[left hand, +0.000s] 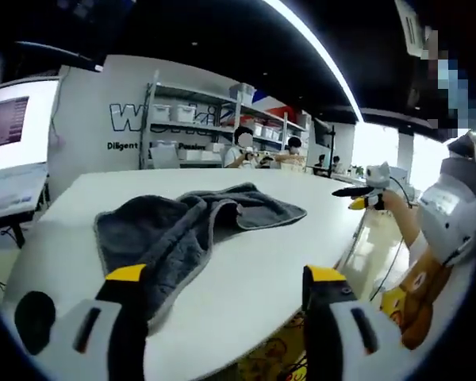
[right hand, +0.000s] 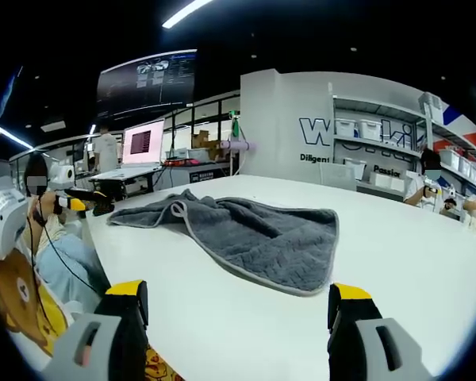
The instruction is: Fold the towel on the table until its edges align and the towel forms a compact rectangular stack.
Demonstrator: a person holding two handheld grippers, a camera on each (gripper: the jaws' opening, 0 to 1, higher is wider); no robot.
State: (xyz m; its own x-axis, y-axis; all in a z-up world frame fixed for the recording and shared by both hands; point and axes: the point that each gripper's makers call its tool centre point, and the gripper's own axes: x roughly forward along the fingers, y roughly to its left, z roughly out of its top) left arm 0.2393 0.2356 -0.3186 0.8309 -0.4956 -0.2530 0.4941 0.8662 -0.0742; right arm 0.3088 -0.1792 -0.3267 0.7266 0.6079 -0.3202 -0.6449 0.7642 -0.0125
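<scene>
Two grippers up, jaws wide and empty, towel not yet touched.

Left gripper (left hand: 226, 298) hangs over the near table edge, yellow-tipped jaws spread wide with nothing between them; right gripper (right hand: 242, 313) likewise, well open and short of the cloth. Out past them lies the towel (right hand: 254, 230), grey and plush with a paler hem, rumpled and partly doubled over on the white table (right hand: 397, 262), one end bunched in ridges. It looks soft, light and floppy, so it should drape and sag when lifted; best bet is pinching two hem corners. Beyond, shelves (left hand: 190, 119) and seated people.
</scene>
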